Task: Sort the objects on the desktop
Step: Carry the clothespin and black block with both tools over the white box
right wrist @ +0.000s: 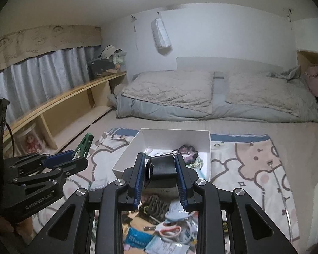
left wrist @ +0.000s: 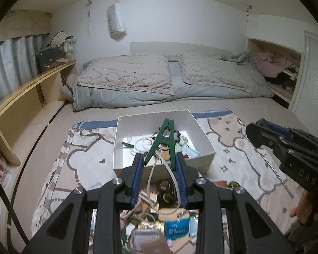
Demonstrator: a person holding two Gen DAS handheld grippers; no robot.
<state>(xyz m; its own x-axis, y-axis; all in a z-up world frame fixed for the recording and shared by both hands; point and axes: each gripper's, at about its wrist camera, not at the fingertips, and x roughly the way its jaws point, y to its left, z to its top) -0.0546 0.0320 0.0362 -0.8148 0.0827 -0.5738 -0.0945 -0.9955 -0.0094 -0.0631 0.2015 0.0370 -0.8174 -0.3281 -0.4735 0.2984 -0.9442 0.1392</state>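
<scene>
My left gripper (left wrist: 159,158) is shut on a green clamp-style clip (left wrist: 164,141) and holds it above the near edge of the white box (left wrist: 203,131); a loop of clear tubing (left wrist: 163,188) hangs between the fingers. My right gripper (right wrist: 159,160) is shut on a black boxy object with a ribbed side (right wrist: 162,166), held over the near wall of the same white box (right wrist: 207,146). The box holds several small items, among them a purple scrunchie (right wrist: 188,150). The left gripper with the green clip (right wrist: 83,146) shows at the left of the right wrist view.
A pile of mixed small items (right wrist: 159,228) lies on the cartoon-print mat (left wrist: 233,148) below both grippers. A thin metal rod (left wrist: 273,169) lies on the mat to the right. A bed (left wrist: 169,78) stands behind; wooden shelves (left wrist: 31,97) run along the left.
</scene>
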